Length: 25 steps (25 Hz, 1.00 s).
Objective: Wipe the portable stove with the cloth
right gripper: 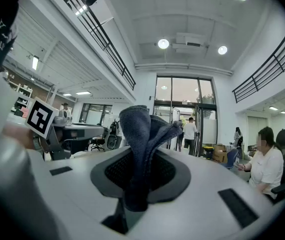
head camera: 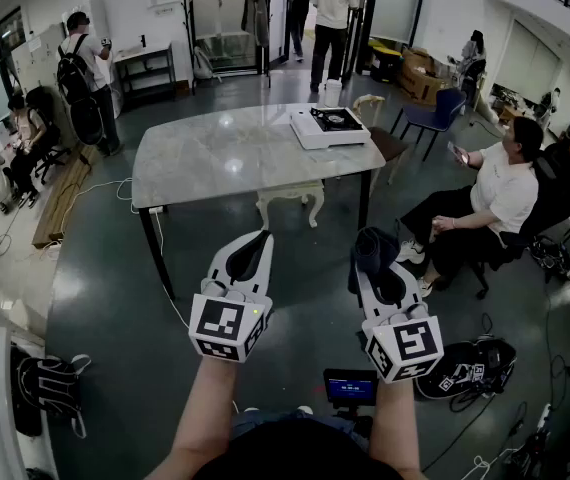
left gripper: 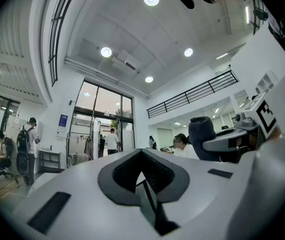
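Note:
The white portable stove [head camera: 330, 126] with a black burner top sits at the far right corner of the grey marble table [head camera: 225, 158], well ahead of both grippers. Both are held low over the floor in front of the table, pointing toward it. A dark blue cloth [head camera: 373, 247] is bunched between the jaws of my right gripper [head camera: 377, 266], which is shut on it. In the right gripper view the cloth [right gripper: 143, 134] stands up out of the shut jaws. My left gripper [head camera: 262, 238] has its jaws shut and holds nothing [left gripper: 141, 155].
A white carved stool [head camera: 290, 200] stands under the table. A person in a white shirt [head camera: 495, 203] sits on a chair to the right. Several people are at the left wall and the doorway. A backpack [head camera: 50, 388] and a dark bag [head camera: 473, 366] lie on the floor.

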{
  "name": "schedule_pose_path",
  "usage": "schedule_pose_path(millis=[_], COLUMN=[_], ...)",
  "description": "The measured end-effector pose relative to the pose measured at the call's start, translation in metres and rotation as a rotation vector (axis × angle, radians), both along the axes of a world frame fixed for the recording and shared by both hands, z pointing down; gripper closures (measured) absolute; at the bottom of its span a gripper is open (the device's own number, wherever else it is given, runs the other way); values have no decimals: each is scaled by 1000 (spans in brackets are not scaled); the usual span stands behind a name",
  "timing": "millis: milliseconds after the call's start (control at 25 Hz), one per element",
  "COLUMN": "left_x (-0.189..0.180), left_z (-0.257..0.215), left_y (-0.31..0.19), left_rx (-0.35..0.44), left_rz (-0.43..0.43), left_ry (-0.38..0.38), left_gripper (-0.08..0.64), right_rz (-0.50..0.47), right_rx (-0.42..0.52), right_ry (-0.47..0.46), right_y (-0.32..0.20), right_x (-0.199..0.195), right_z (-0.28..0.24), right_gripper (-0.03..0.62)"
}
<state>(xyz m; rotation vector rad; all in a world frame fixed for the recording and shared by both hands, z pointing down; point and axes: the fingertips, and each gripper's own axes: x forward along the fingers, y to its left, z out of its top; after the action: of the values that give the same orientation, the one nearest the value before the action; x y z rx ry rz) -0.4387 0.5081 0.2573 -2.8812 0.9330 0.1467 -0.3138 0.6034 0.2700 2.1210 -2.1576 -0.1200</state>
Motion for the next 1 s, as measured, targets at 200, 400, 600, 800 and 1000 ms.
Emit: schedule_pose_path(millis=[200,400,600,800,1000], left_x=[24,42,53,74,100], left_z=[5,15,23,35,41], left_y=[8,17,8,-15,-64], left_rx=[-12,-16,-37,-52,-58], left_rz=[-25,-40,-53,-40,-38], left_ry=[10,-4,-13,-26,-24], left_gripper=[549,549,549,549,549], right_rz=[-18,-36,-49,-59,-55], right_rx=[-9,-30,-14,-30,-45], right_ry=[-4,-15,-80,-90,-102], right_y=[7,12,3,-21,-68], right_x=[26,46,61,78,105], right_z=[5,17,24,33,41], right_gripper=[517,517,517,517,517])
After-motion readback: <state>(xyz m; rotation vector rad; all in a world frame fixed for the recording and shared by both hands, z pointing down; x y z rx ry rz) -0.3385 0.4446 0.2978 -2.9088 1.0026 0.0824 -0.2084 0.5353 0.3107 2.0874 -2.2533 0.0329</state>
